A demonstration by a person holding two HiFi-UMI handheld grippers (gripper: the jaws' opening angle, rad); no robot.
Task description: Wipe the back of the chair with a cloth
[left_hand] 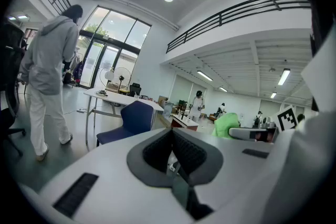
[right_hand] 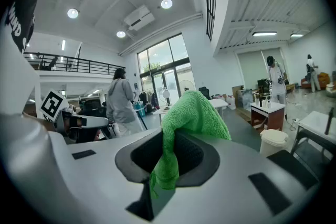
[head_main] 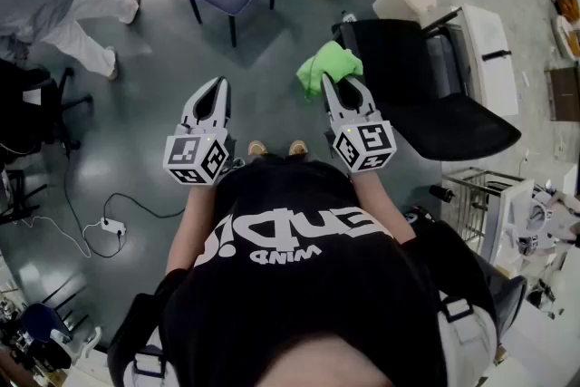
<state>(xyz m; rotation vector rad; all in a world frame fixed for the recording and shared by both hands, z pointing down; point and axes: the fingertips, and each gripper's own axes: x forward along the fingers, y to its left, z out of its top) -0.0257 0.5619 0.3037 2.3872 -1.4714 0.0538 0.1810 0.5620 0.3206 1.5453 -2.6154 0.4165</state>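
Zero wiping looks done so far: the right gripper is clamped on the green cloth just beside the black office chair back, contact unclear, while the left gripper sits pinched closed on nothing, farther from the chair.

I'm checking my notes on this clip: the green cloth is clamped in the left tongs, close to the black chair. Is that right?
Wrong side. The green cloth is clamped in the right tongs; the right gripper view shows it pinched between them. The rest holds: it is close to the black chair, as the head view shows.
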